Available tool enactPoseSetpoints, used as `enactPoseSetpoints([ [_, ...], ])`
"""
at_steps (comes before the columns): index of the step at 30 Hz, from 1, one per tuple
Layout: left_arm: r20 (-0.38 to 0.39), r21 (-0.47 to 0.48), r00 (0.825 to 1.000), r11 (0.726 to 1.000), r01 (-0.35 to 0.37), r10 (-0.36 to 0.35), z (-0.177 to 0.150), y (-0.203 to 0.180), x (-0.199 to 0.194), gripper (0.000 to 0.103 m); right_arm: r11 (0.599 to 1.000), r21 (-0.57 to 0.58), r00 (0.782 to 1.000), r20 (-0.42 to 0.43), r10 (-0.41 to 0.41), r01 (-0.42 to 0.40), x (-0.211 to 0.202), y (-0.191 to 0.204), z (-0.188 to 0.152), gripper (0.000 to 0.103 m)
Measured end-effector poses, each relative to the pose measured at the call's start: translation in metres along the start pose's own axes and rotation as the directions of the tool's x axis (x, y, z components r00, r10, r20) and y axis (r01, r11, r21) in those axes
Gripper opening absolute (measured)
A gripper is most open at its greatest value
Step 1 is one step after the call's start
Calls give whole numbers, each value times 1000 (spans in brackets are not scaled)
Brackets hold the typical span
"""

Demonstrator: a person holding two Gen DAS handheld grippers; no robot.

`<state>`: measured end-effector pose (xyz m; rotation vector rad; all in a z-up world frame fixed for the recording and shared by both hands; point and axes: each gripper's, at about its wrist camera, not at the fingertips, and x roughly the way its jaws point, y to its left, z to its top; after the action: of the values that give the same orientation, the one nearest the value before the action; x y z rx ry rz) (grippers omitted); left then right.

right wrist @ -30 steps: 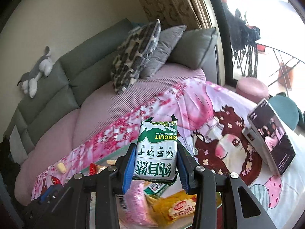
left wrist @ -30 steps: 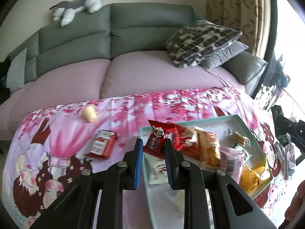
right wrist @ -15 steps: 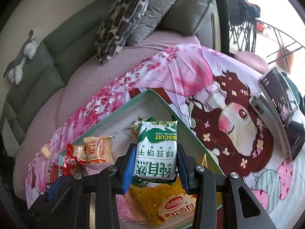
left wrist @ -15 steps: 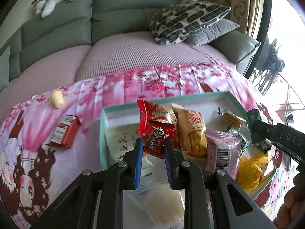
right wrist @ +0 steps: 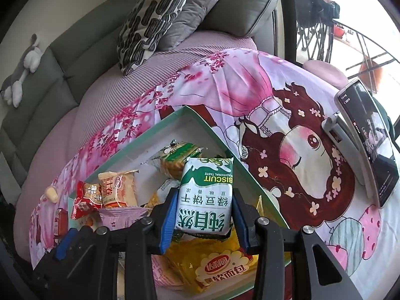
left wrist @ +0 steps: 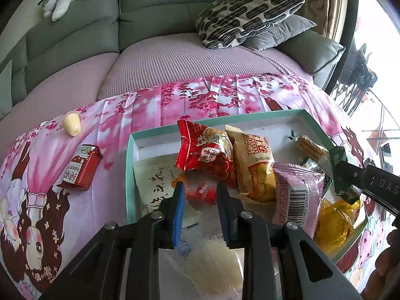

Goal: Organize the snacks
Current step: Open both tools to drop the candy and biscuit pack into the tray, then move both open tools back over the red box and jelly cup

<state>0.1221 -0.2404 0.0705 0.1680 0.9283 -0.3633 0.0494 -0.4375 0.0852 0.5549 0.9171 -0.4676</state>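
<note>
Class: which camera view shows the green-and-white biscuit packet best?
The right wrist view: the green-and-white biscuit packet faces the camera, clamped in the right gripper. The left wrist view shows only its dark green end.

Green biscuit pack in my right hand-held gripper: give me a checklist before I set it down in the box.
1. Grip on green biscuit pack: ok, clamped between the right hand-held gripper pads.
2. Pack over the teal box: ok.
3. Bare spot straight below: not ok, the yellow bread bag lies there; bare floor shows only toward the far corner.
4. Left hand-held gripper out of the way: ok, it is off to the left in the right wrist view.
5. Small red packet released by left: cannot tell, blurred.
</note>
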Motion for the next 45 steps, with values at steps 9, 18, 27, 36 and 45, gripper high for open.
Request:
enactPoseSetpoints([
  [9, 1, -12, 1000, 1000, -11, 11, 3, 4, -8, 52, 1000, -10, 1000, 1, -17, 17, -6, -1, 1, 68],
  [18, 2, -76, 999, 996, -44, 45, 6, 19, -14, 65, 999, -46, 1000, 16, -25, 25, -12, 7, 2, 79],
  [27, -17, -180, 997, 980, -80, 78, 5, 40, -8, 83, 997, -78, 999, 24, -22, 24, -13, 15, 2, 88],
  [36, 5, -289, 990, 948, -132, 140, 1, 64, -11, 100, 993, -112, 999, 31, -20, 24, -15, 25, 0, 103],
  [45, 6, -361, 979, 914, -187, 203, -2, 85, -12, 101, 985, -175, 999, 52, 15, -5, -20, 47, -4, 103],
])
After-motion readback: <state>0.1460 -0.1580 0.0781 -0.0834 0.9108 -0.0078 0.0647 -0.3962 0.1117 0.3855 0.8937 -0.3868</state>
